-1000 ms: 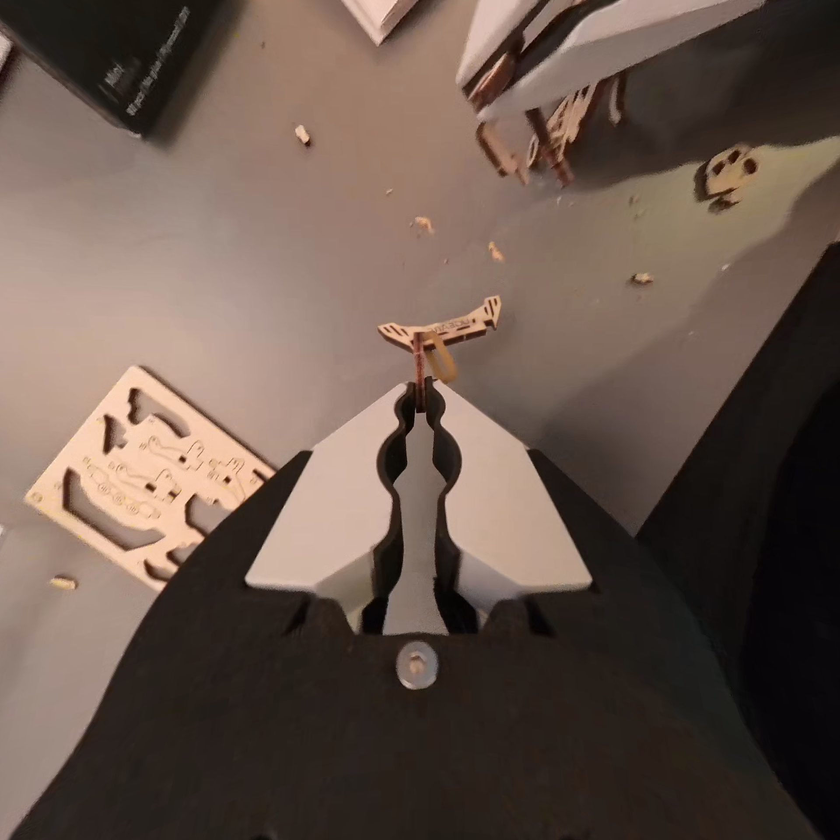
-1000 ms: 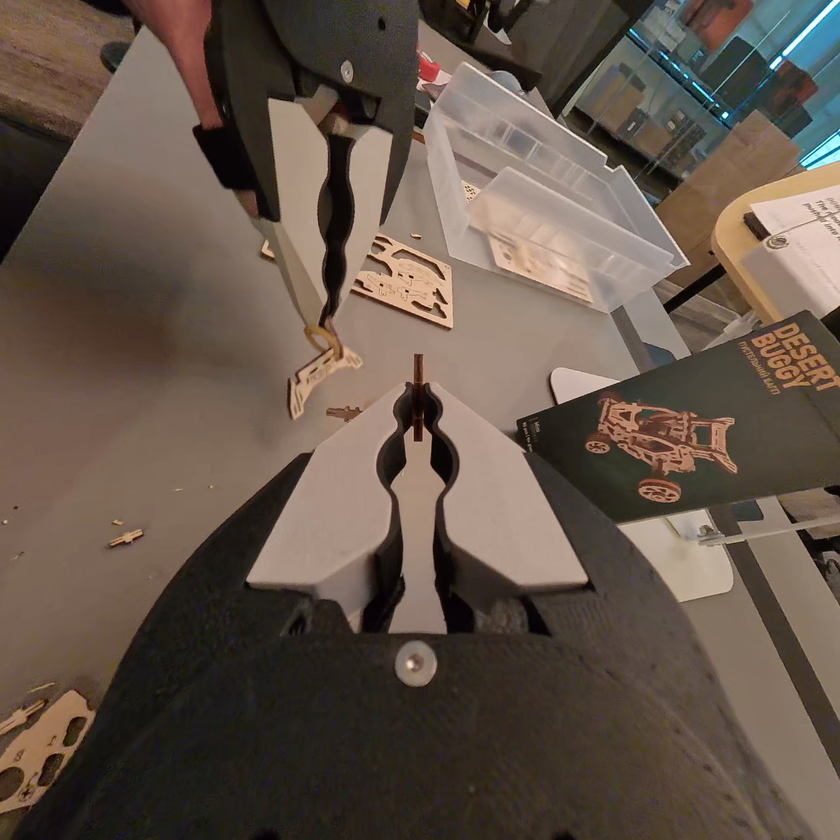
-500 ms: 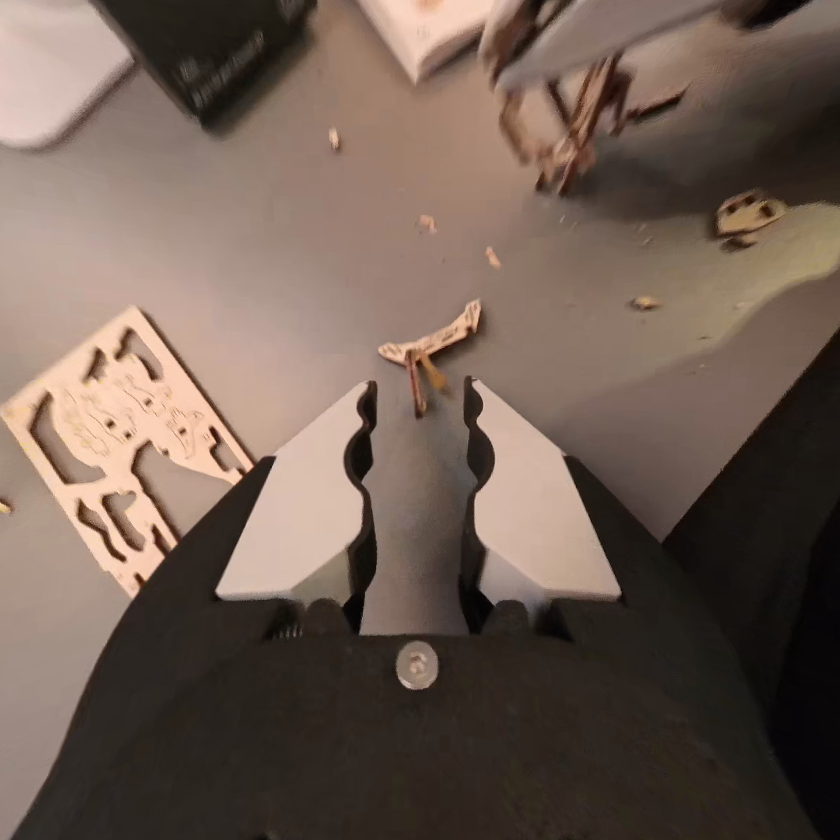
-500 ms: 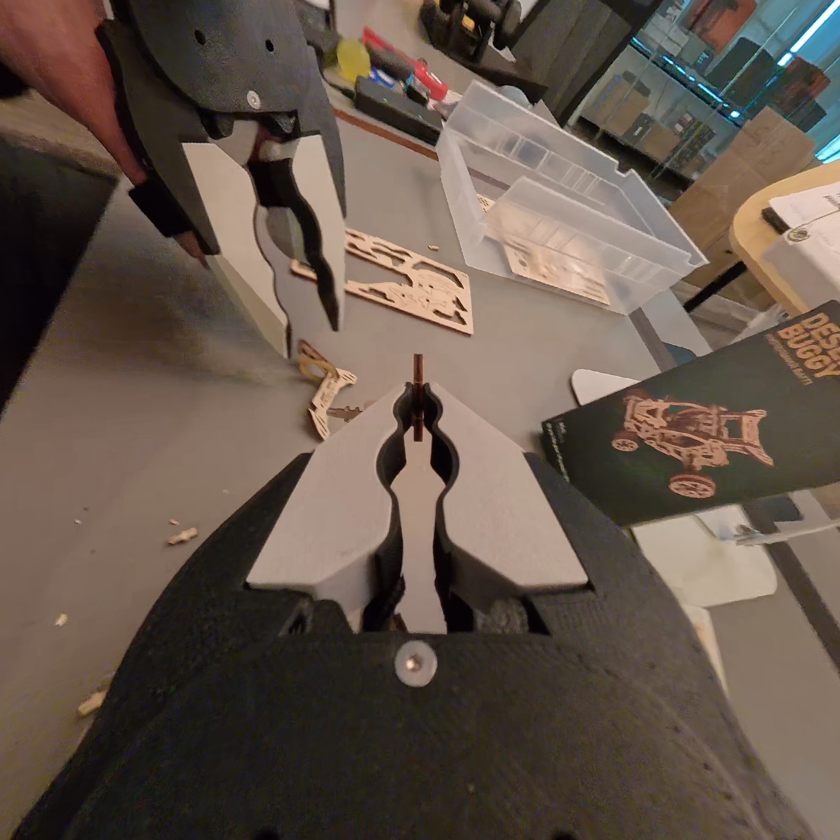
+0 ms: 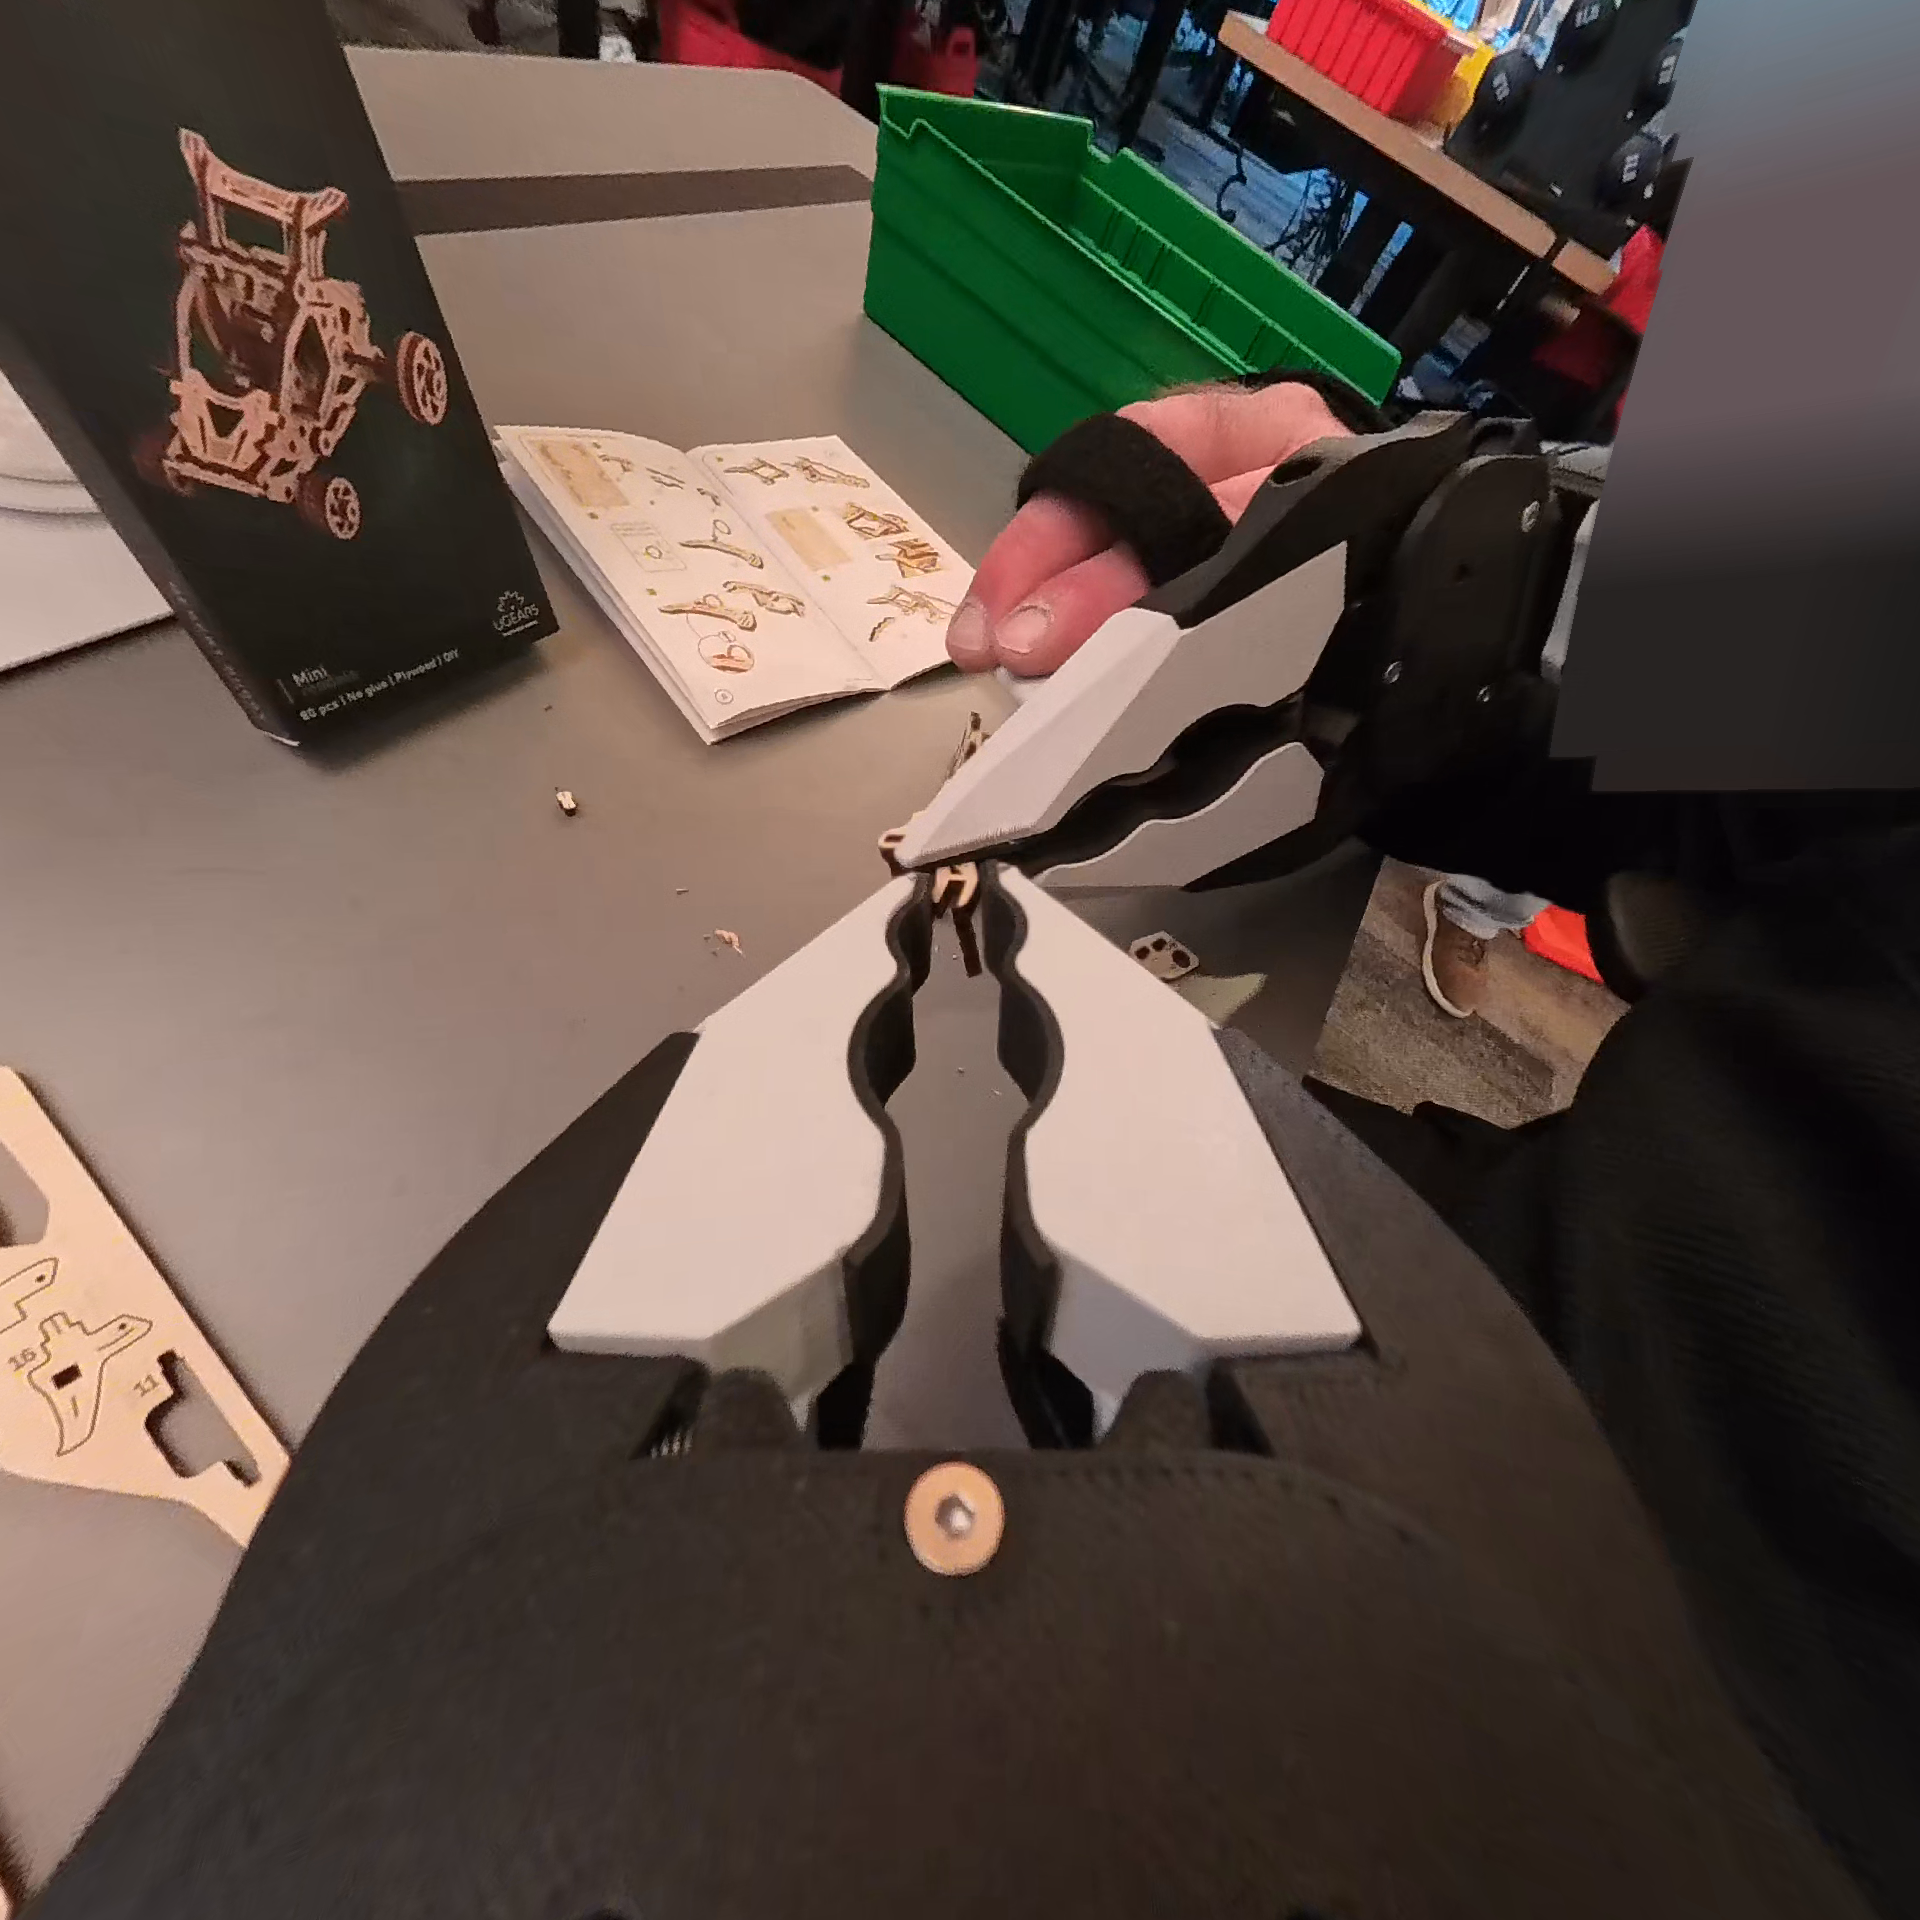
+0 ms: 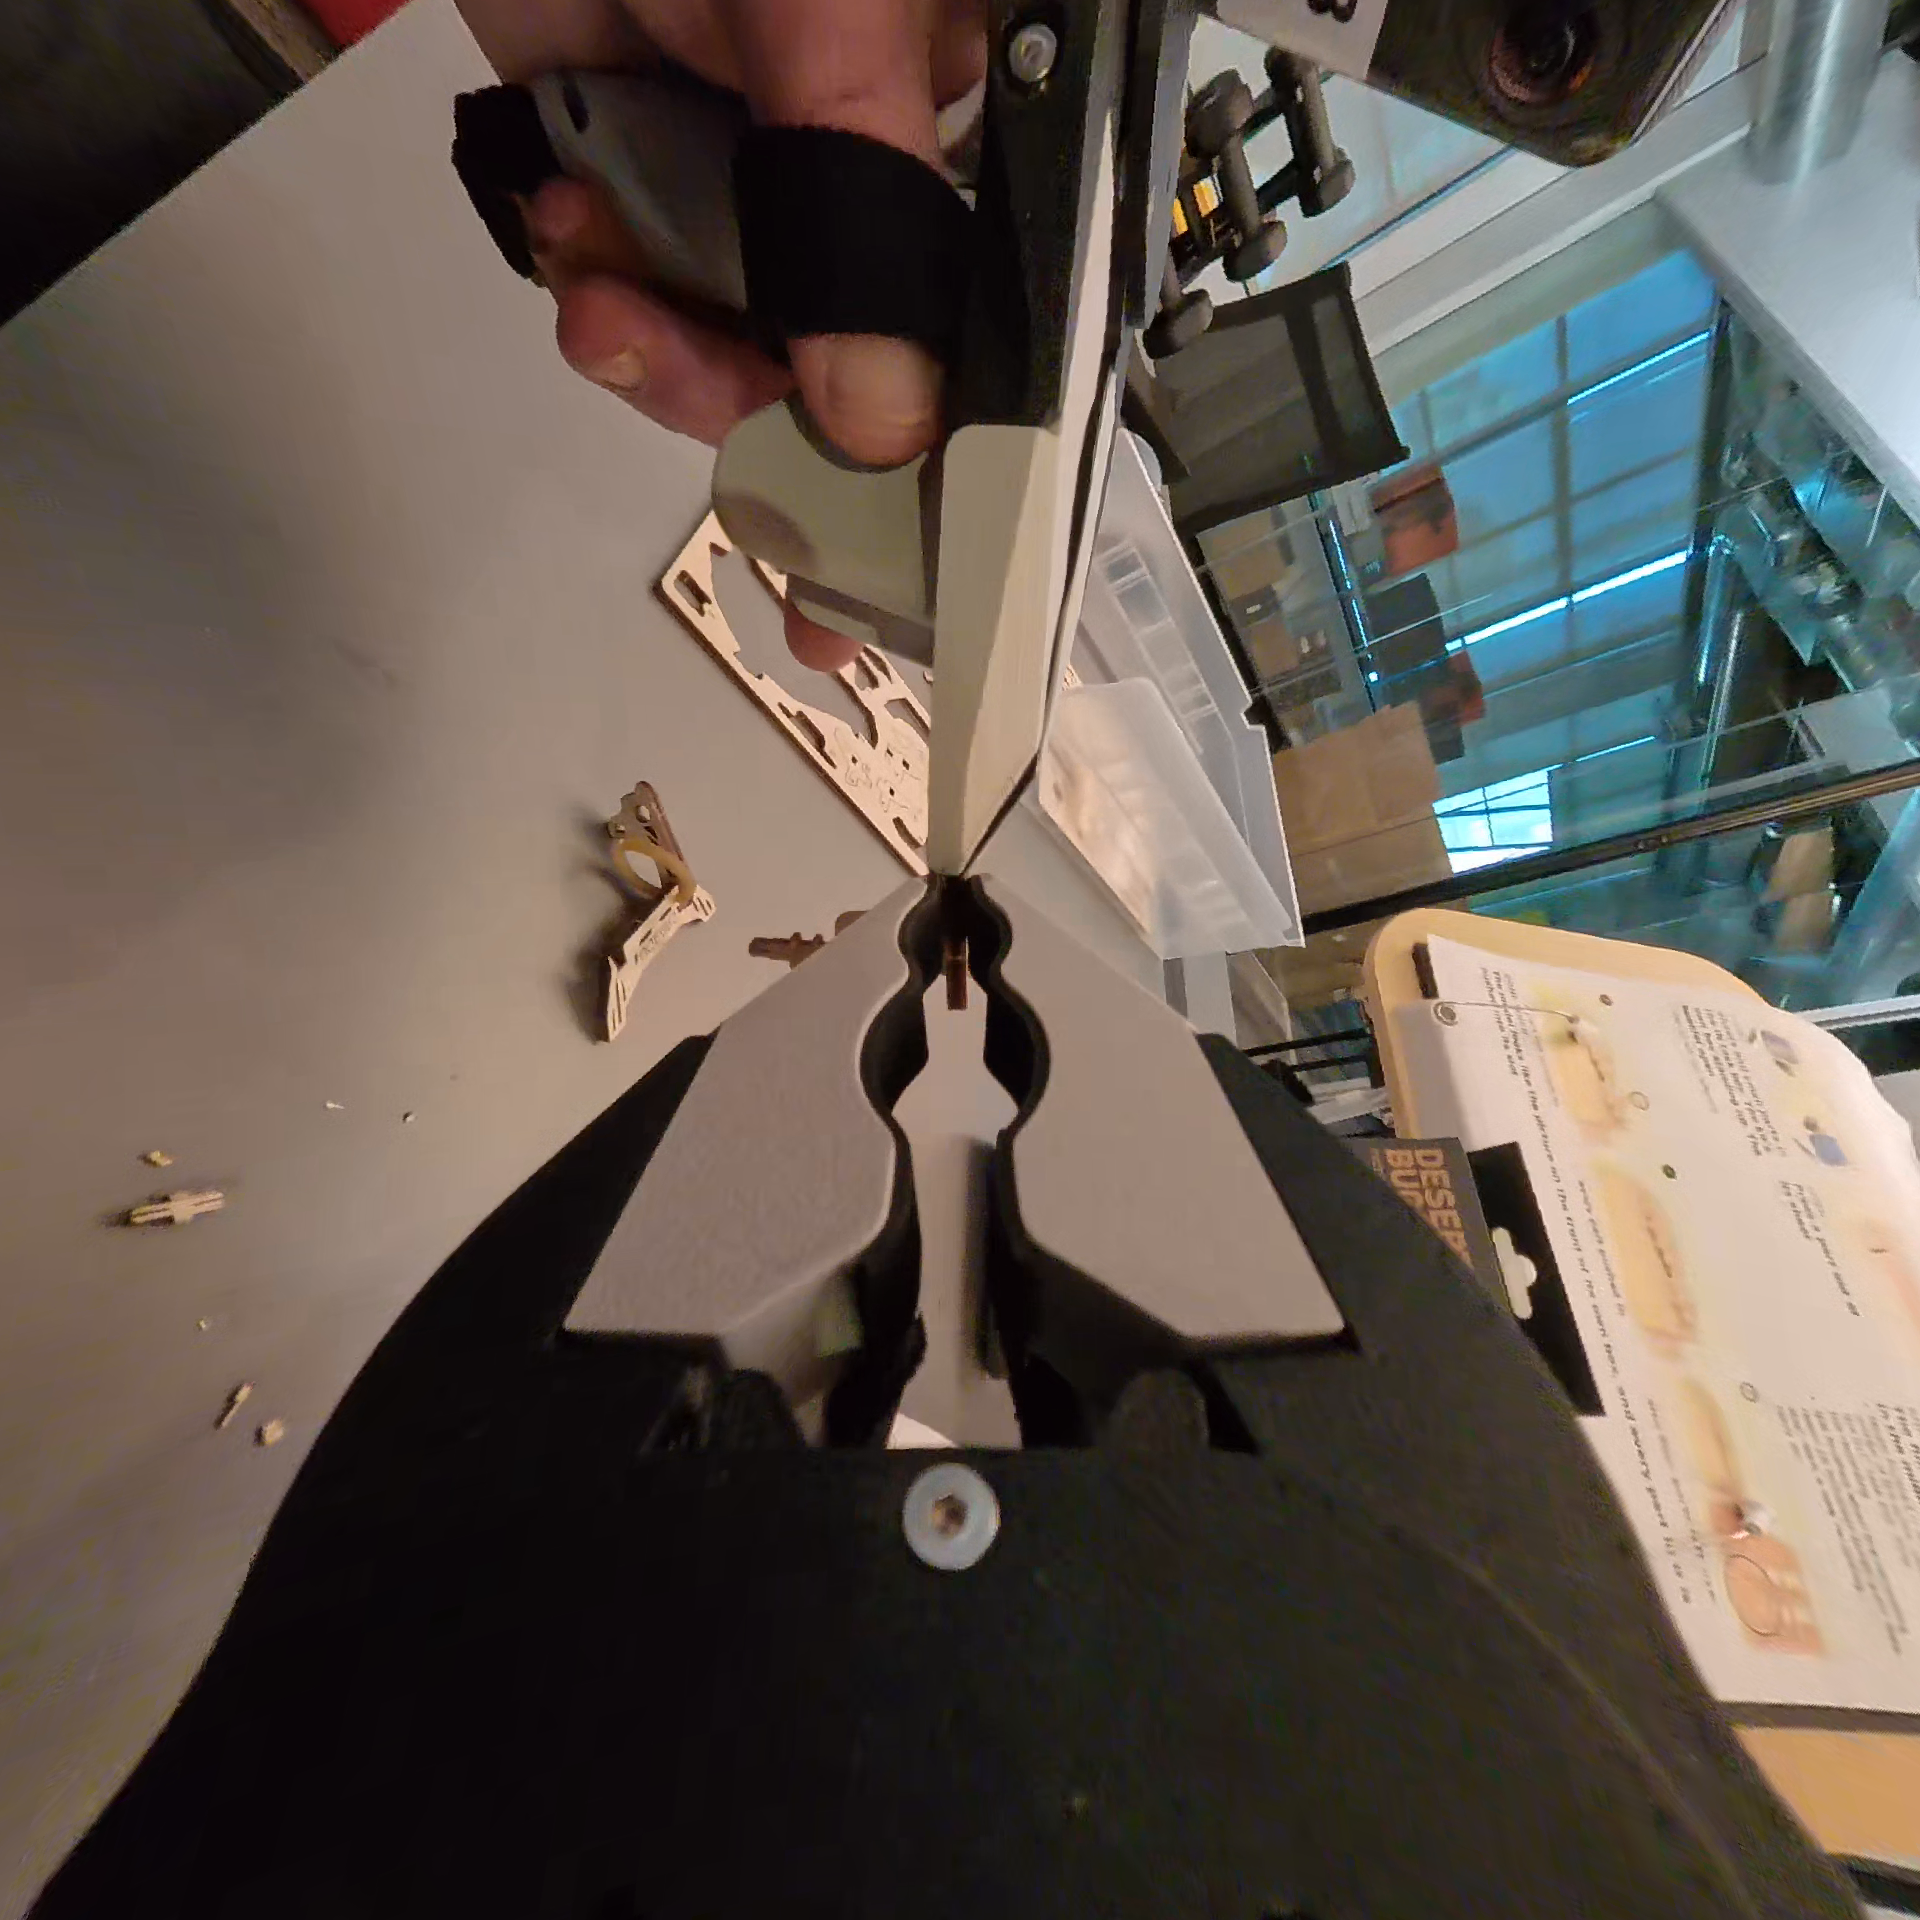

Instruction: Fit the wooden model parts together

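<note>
My right gripper [image 6: 954, 894] is shut on a small thin wooden part [image 6: 954, 971] held edge-on at its tips. My left gripper [image 5: 958, 888] meets it tip to tip above the grey table. Its jaws are closed in on the same part [image 5: 954, 902], which stands between their tips. The right gripper [image 5: 909, 854] reaches in from the right of the left wrist view. The left gripper [image 6: 951, 868] comes down from above in the right wrist view. A wooden bracket with a rubber band [image 6: 649, 914] lies on the table, apart from both.
A punched plywood sheet [image 6: 831, 748] [image 5: 94, 1340], a short peg [image 6: 787, 945], a cross-shaped peg [image 6: 177, 1208] and chips lie on the table. The dark model box [image 5: 260, 364], an open booklet [image 5: 748, 561], a green bin [image 5: 1091, 281] and a clear bin [image 6: 1164, 790] stand around. Less than 4 cm separates the two grippers' tips.
My left gripper let go of the rubber-band bracket, which now lies on the table. It then swung up to the right gripper's tips and closed in on the small part there.
</note>
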### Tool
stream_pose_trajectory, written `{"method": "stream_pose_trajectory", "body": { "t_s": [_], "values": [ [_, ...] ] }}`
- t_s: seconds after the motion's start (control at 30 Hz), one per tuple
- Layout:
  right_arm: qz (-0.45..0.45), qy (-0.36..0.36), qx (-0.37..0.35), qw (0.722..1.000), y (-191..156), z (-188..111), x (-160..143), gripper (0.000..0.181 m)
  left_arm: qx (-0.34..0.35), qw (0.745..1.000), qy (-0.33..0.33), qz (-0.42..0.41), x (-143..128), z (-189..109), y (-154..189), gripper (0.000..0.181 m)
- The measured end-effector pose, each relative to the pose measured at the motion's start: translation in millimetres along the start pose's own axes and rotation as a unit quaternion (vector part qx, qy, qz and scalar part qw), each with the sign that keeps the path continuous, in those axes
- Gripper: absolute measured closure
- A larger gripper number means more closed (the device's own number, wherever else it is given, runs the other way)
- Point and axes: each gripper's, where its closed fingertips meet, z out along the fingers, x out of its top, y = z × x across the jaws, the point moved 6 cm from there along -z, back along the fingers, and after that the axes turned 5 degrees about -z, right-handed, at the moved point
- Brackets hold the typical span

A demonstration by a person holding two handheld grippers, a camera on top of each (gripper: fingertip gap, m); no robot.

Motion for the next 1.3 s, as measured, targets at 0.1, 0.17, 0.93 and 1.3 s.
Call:
{"method": "stream_pose_trajectory", "body": {
  "t_s": [0.1,0.17,0.93,1.3],
  "values": [
    [0.011,0.004,0.001,1.000,-1.3,0.8,0.3,0.181,0.000,1.000,0.004,-0.003,-2.2,-0.9,-0.1,0.175],
    [0.022,-0.002,0.002,1.000,-1.7,1.2,0.2,0.176,0.000,1.000,-0.002,0.003,-5.3,-1.8,0.5,0.175],
    [0.050,0.047,0.043,0.997,2.2,-16.9,5.8,0.180,-0.143,0.988,0.021,-0.048,-5.5,-12.7,0.3,0.175],
    [0.095,0.009,0.056,0.994,-8.6,-18.2,-9.7,0.180,-0.041,0.997,-0.055,0.034,-24.4,-11.9,-25.2,0.148]
  ]
}}
